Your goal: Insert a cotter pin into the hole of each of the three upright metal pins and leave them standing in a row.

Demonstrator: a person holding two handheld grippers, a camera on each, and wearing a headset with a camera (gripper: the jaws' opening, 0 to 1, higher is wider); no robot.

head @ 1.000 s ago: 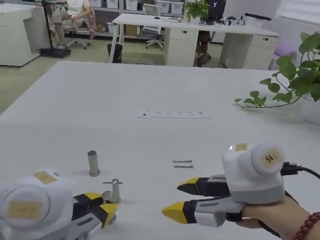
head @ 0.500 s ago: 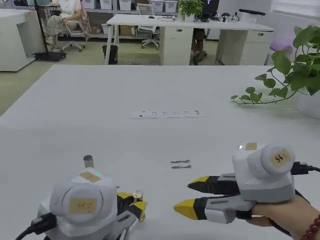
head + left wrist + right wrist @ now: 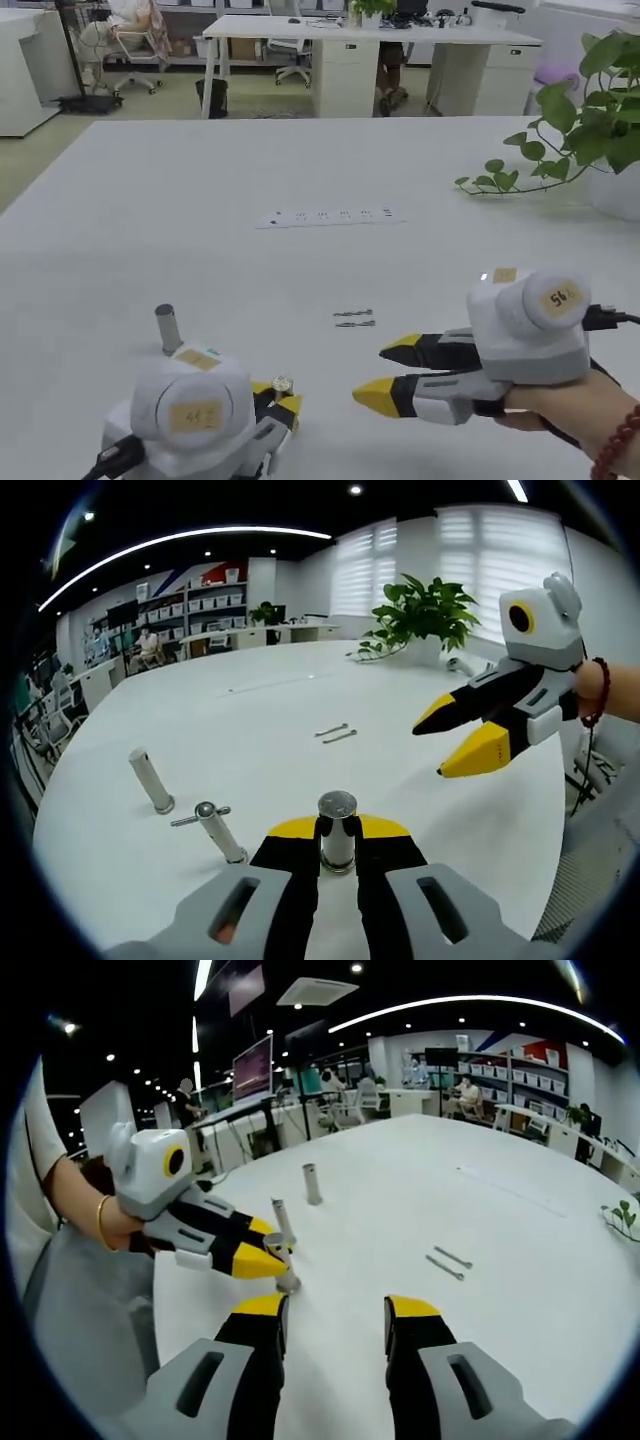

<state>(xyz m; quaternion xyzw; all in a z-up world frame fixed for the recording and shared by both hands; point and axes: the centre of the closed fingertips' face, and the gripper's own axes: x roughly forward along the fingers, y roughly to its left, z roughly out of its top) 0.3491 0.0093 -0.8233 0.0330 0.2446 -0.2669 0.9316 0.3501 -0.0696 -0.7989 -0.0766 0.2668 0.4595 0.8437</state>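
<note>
My left gripper is shut on an upright bare metal pin, gripping its shaft below the head; the head view shows that pin's head between the yellow tips. Left of it stands a pin with a cotter pin through its hole. Farther left is a bare upright pin, also seen as the bare pin. Two loose cotter pins lie on the table ahead. My right gripper hovers open and holds nothing, to the right of the held pin.
The white table stretches far ahead, with a flat white strip across its middle. A leafy plant hangs over the right side. Office desks and chairs stand beyond the far edge.
The left gripper has moved up and right over the near pins, and its body now covers the pin with the cotter pin in the head view. The right gripper has barely shifted.
</note>
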